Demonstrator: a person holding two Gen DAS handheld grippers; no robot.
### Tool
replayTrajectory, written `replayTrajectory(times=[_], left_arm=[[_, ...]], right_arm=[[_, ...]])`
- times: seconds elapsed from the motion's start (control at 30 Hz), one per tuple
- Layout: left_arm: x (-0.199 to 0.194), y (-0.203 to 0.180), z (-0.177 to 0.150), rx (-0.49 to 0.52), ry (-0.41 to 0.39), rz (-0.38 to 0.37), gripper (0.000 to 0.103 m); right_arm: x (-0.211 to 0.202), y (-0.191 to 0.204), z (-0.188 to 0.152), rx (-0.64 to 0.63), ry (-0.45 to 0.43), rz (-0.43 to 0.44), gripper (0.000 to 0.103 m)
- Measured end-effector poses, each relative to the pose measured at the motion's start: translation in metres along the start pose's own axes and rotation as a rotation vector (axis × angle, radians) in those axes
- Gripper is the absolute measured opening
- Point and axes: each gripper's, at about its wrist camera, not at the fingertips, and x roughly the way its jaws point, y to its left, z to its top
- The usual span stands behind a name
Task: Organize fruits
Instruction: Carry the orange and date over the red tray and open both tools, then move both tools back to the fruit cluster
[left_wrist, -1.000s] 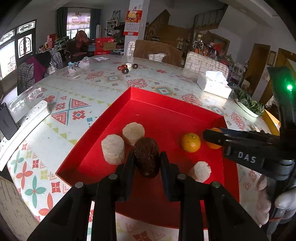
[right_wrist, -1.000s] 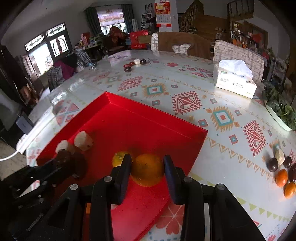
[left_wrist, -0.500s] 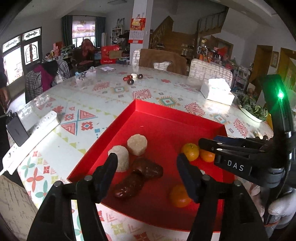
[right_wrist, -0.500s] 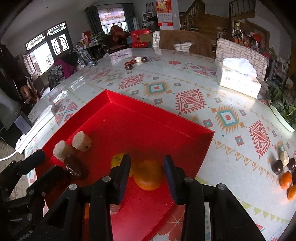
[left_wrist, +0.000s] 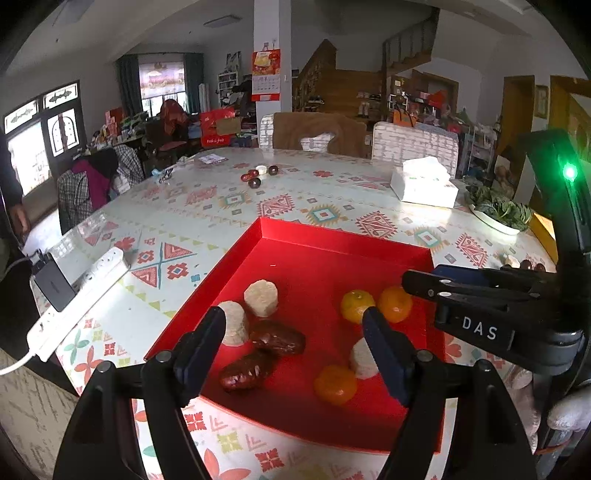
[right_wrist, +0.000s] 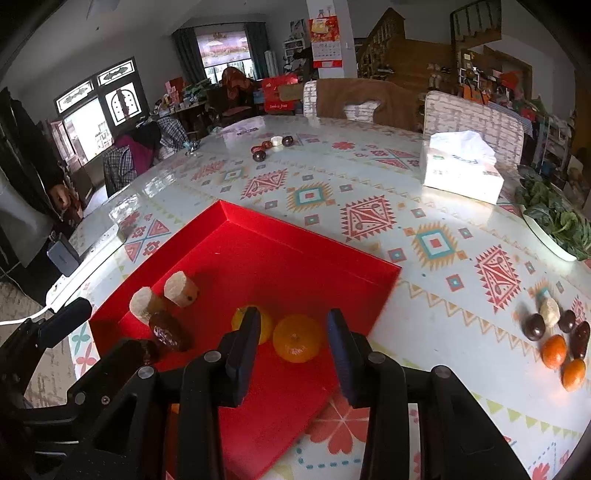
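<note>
The red tray sits on the near part of the patterned table and holds the sorted fruit. At its left side two pale cylindrical pieces stand close together, and just nearer lie two dark brown fruits, touching each other. Toward the right side two oranges rest side by side; nearer lie a third orange and a third pale piece just beside it.

The left gripper hovers over the near edge of the tray, its jaws spread wide and empty – the dark fruits lie between and beyond its fingers without touching them. The right gripper is likewise released: in the right wrist view its jaws stand apart on either side of one orange, with a clear gap on each side, and the second orange sits partly behind the left finger.

Well to the right of the tray a loose cluster of fruit lies on the table – dark round ones, a pale piece and two oranges. Far across the table is another small group of dark fruits and a pale piece. A tissue box stands at the far right, with a dish of greens beyond it, and a white power strip lies along the left edge
</note>
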Motion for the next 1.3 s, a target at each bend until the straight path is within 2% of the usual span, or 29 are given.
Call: replayTrajectory(times=[0.47,0.73,1.03,1.17,1.3], left_arm=[[-0.019,-0.041,-0.001,0.086,-0.013,-0.006,0.077],[-0.029,-0.073,-0.003,0.153,-0.020,-0.026,0.081],[-0.033,-0.110,-0.002,0.193,-0.005,-0.110,0.081],[-0.028,-0.132,-0.002,0.194,0.020,-0.197,0.081],[-0.019,-0.156,-0.003,0.202,0.063,-0.276,0.081]], right_arm=[[-0.034,-0.044,-0.019,0.085,-0.039,-0.016,0.042],[-0.058,-0.086,-0.035,0.157,-0.061,-0.042,0.044],[-0.110,-0.177,-0.056,0.276,-0.110,-0.158,0.044],[-0.137,-0.235,-0.069,0.377,-0.121,-0.229,0.046],[-0.143,-0.273,-0.082,0.472,-0.109,-0.228,0.046]])
